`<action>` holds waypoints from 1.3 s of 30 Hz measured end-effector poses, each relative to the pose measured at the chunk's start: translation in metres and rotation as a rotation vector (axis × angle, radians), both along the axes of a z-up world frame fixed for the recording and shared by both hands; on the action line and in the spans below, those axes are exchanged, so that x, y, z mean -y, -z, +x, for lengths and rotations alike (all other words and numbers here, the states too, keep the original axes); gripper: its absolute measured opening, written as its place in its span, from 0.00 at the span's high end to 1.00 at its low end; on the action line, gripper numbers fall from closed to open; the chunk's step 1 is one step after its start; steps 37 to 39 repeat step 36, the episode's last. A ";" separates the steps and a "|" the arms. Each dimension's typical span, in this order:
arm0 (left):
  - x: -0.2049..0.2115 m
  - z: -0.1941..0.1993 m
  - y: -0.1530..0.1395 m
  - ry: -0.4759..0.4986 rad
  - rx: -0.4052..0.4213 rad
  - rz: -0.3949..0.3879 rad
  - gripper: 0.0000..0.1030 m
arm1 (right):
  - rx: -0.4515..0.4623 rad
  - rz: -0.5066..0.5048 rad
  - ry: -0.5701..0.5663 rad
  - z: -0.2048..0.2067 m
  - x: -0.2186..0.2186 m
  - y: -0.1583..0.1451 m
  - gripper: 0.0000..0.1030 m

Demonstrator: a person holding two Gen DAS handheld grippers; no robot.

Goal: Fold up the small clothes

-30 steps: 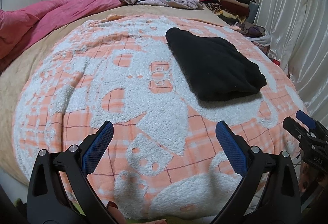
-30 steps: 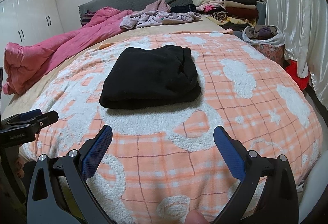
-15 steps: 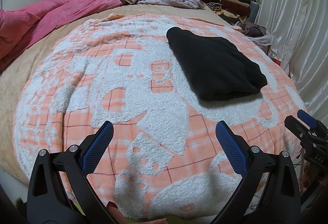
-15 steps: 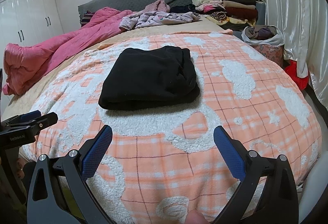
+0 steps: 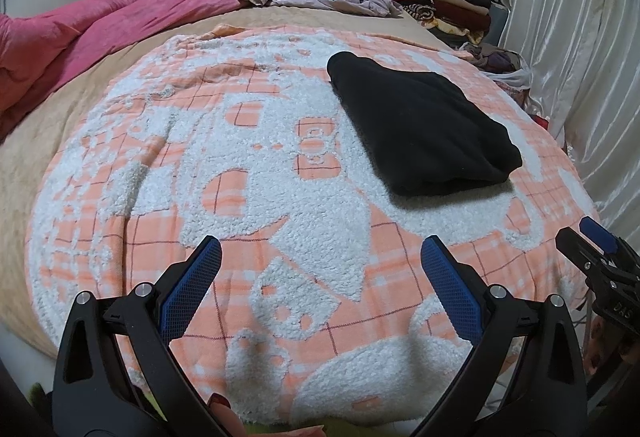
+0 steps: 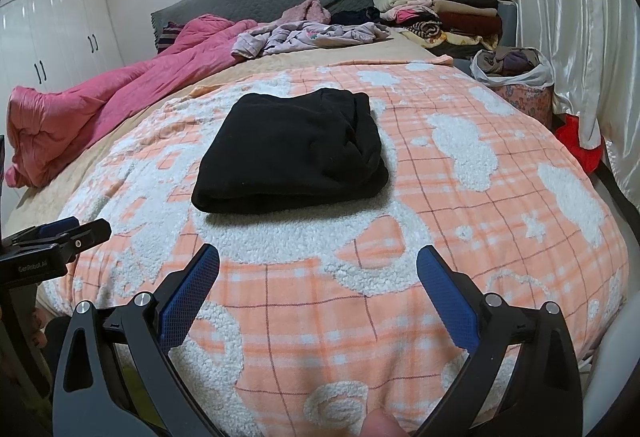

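The fingers of the left gripper (image 5: 320, 265) and right gripper (image 6: 318, 269) stay spread and empty at the bed's foot edge, barely shifted over the last second. The folded black fleece garment (image 6: 292, 151) rests unmoved mid-bed on the orange-and-white plaid fleece blanket (image 6: 460, 237), so this fold looks finished; open blanket surrounds it.

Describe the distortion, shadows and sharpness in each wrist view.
Left wrist view: fisheye bulges the orange blanket into a dome, corners vignetted black; black folded garment sharp, soft shadow at its near edge. Right wrist view: same bulge, curtain glossy with highlights, wardrobe bowed, focus crisp throughout.
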State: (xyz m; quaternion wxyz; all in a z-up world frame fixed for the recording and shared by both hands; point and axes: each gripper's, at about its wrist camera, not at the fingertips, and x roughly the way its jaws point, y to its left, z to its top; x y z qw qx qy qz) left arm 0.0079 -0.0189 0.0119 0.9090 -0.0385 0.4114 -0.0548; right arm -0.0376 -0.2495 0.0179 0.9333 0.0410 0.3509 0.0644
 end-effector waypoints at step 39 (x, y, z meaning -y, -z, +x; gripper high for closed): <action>-0.321 0.084 0.030 -0.607 -0.109 0.088 0.09 | -0.210 0.004 1.220 -0.123 0.385 0.067 0.04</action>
